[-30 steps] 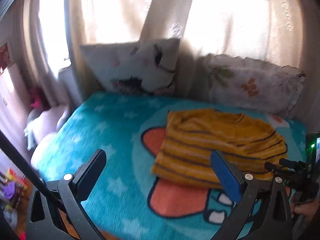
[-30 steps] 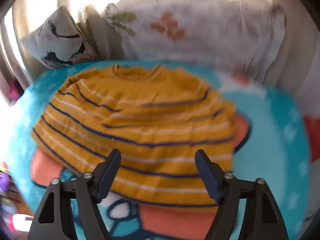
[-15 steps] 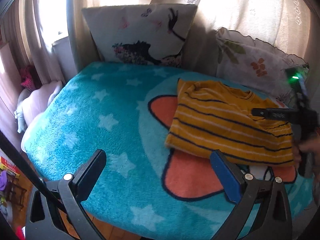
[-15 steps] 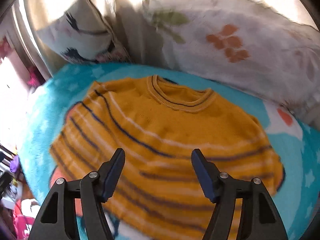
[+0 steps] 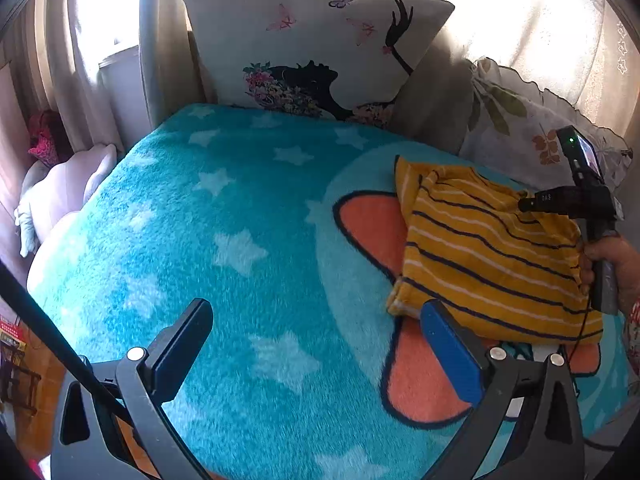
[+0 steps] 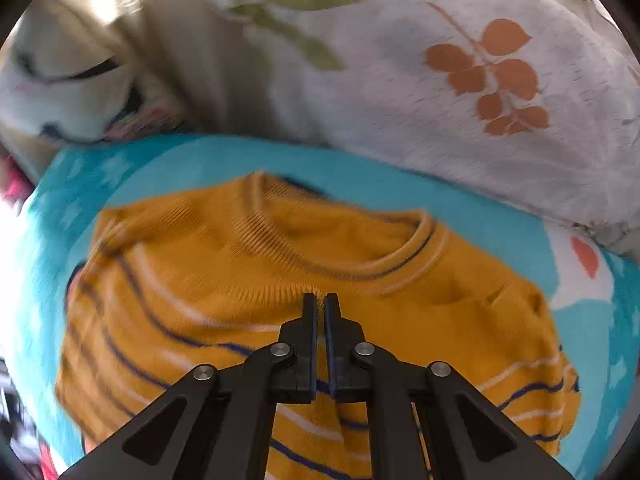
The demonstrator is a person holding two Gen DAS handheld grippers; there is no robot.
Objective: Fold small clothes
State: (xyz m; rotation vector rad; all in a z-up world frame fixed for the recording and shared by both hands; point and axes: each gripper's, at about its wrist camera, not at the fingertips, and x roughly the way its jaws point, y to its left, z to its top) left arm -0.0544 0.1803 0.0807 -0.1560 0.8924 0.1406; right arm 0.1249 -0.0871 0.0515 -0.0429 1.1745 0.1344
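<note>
A small mustard-yellow sweater with navy and white stripes lies on the turquoise star blanket at the right. My left gripper is open and empty, hovering over the blanket left of the sweater's near corner. My right gripper is shut on the sweater just below its round collar. In the left wrist view the right gripper pinches the sweater's upper layer and holds it raised, so the cloth drapes down from it.
A white pillow with a black silhouette print and a floral pillow lean against curtains at the back. The bed edge drops off at the left, with a pale cushion beside it.
My right gripper moved forward over the sweater and closed on it near the collar, lifting that layer. My left gripper drew back and left; it stays open.
</note>
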